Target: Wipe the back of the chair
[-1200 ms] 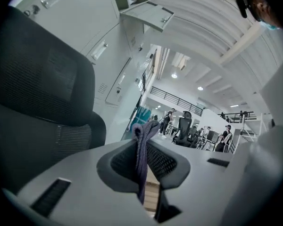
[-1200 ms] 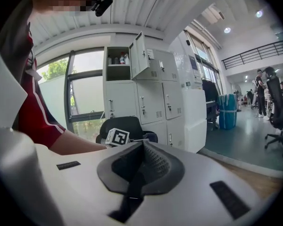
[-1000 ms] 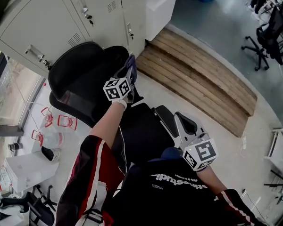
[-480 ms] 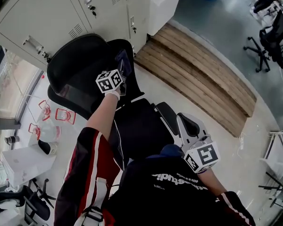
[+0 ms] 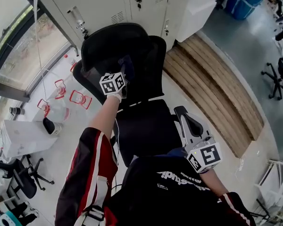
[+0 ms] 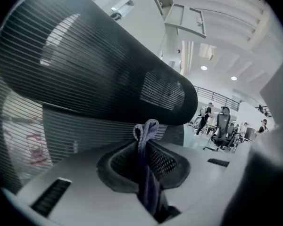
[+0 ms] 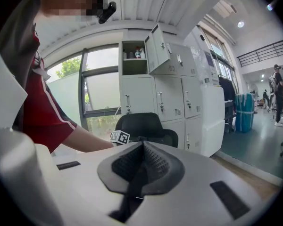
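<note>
Lockers (image 5: 104, 4) close behind chair back (image 5: 146, 65), wooden platform (image 5: 217, 88) to its right, bare floor strip (image 5: 177, 95) between

- The left gripper (image 5: 124, 73) has slid from the chair back's (image 5: 148, 69) right edge toward its middle.
- The cloth (image 5: 127, 63) pinched in its jaws travelled along.

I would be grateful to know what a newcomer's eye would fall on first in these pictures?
A black office chair fills the middle of the head view, its mesh back toward the grey lockers. The left claw is shut on a purple cloth right up at that back, while the right claw sits shut and empty at the lower right.
</note>
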### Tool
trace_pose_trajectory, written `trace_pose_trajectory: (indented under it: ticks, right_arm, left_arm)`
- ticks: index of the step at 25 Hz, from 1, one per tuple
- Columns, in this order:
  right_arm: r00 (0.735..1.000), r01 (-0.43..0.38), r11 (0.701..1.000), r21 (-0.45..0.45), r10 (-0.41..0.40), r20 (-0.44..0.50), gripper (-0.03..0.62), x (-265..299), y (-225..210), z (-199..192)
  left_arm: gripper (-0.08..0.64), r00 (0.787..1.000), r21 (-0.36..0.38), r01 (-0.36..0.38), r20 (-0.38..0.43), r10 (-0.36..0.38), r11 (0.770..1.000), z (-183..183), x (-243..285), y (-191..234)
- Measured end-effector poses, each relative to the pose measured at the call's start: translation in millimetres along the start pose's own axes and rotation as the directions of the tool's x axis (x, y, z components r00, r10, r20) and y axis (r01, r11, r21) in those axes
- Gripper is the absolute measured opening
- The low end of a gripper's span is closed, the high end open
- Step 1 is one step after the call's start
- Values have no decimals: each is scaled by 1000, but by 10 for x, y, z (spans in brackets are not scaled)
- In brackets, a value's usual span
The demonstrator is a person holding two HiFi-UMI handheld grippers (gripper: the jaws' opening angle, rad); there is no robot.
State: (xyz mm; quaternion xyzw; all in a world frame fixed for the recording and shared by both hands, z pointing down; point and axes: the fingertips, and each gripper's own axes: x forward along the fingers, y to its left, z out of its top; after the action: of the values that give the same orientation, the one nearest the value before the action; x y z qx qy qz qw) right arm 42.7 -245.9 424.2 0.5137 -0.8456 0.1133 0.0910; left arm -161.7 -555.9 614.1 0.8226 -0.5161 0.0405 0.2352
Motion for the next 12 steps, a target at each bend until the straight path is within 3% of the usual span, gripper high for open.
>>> trace_pose_trajectory:
  ticks: [12]
  right_arm:
    - [990,-141,989,-54,140,-26,14,183,655,-28]
  left_arm:
    - [60,975,7,-218,46,217,976,139,-1239,1350]
